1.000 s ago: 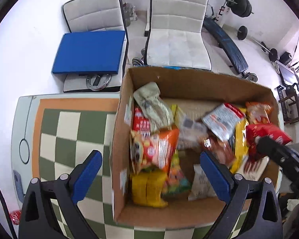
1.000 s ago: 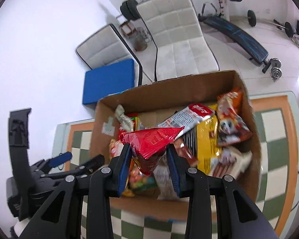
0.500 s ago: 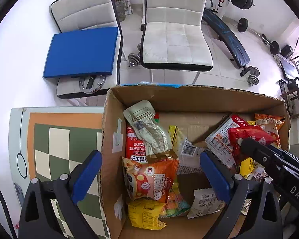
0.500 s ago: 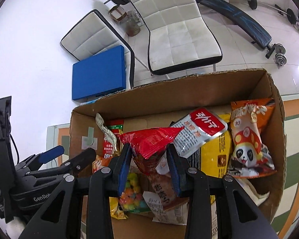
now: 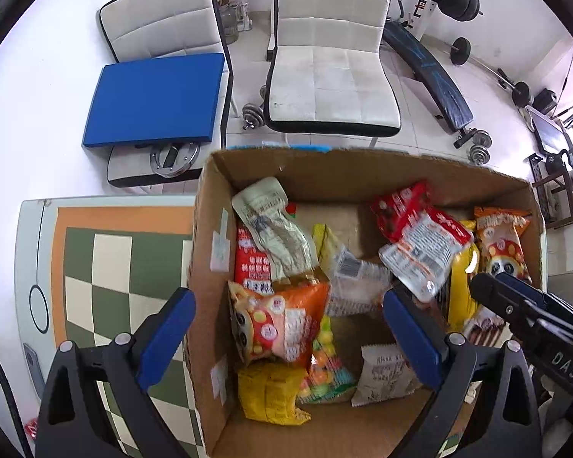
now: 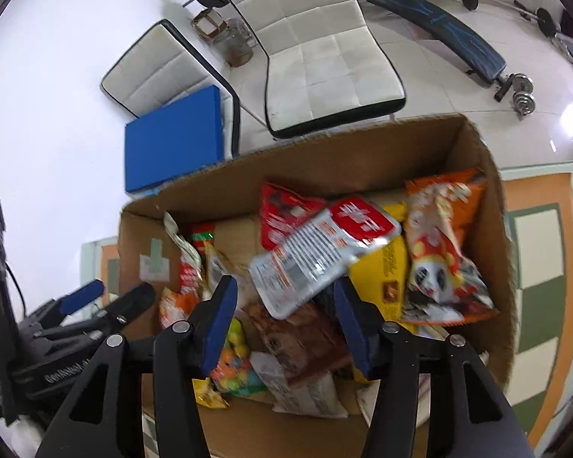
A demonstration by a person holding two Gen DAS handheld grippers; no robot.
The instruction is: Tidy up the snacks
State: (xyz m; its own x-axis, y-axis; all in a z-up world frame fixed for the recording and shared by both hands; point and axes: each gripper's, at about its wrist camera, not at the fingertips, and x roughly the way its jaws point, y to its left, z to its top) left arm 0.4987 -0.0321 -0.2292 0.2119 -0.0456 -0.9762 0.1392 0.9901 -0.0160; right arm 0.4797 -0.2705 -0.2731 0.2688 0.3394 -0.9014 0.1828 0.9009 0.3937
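Cardboard box (image 6: 363, 141): open-topped; stands on the checked mat (image 5: 107, 252); holds all visible snacks
Red pack (image 6: 286, 210): lies in the far middle of the box, against the back wall; partly under the silver pack (image 6: 317, 252)
Right gripper (image 6: 282, 324): jaws spread wide, nothing between them; hovers over the box middle
Left gripper (image 5: 286, 328): jaws spread wide and empty; straddles the box's left wall, one finger outside, one inside
Key relation: silver pack lies straight ahead of the right fingers (image 6: 219, 320), its near end between them; long axis runs diagonally, near-left to far-right
Nearer arm: right, by judgement; left sits over the orange pack (image 5: 282, 324) instead
Next move (judgement): rotate to cross the silver pack's axis before closing
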